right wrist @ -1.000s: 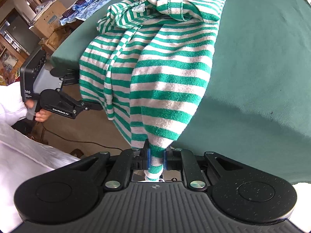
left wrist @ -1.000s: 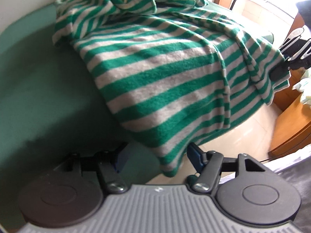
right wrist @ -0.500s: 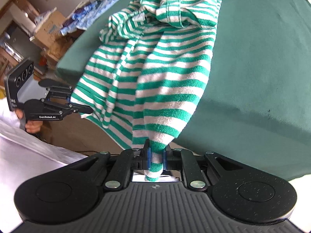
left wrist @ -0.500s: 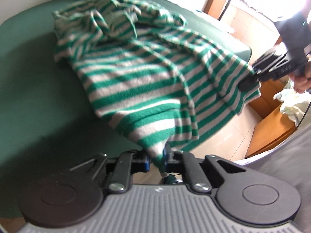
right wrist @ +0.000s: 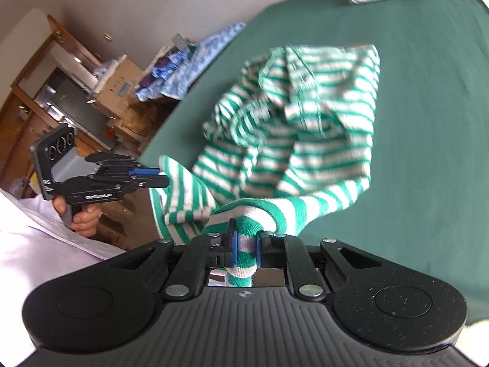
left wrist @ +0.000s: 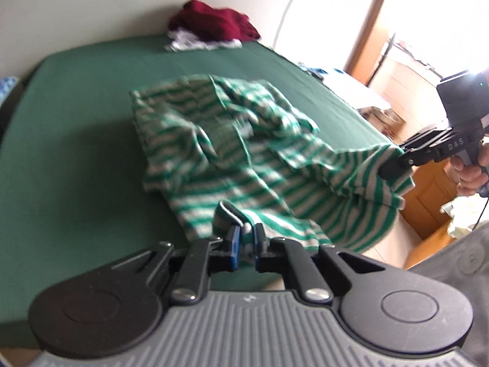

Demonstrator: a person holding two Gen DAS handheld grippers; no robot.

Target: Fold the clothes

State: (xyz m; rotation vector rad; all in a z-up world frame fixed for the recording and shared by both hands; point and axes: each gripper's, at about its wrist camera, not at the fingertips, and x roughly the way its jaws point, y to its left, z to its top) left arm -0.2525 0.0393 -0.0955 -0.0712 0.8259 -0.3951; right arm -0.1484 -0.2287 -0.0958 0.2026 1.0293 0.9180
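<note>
The striped shirt [left wrist: 232,153] lies crumpled on the green bed [left wrist: 76,128], close to the near edge, and its lower part hangs over this edge. The cloth is bunched in many folds and the pictures are blurred, so sleeves and collar cannot be told apart.

The left gripper [left wrist: 246,241] is clenched on a corner of the shirt; a small roll of striped cloth sits between its two blue pads [left wrist: 234,244]. In the right wrist view the same gripper [right wrist: 163,179] is seen from the side, at the near edge of the bed, pinching the hem, with the person's left hand [right wrist: 84,217] around its handle.

The right gripper [right wrist: 246,249] is also clenched on the shirt: a thick fold of cloth passes between its fingers and comes out behind them. In the left wrist view this gripper [left wrist: 392,165] holds the hem beyond the near edge of the bed, above the floor, and the right hand [left wrist: 470,174] grips its handle. The hem between the two grippers hangs loose.

At the far edge of the bed, against the wall, a dark red garment [left wrist: 214,27] lies on something white [left wrist: 198,42]. Beside the bed stand cardboard boxes [right wrist: 119,88] and wooden furniture [left wrist: 428,195].
</note>
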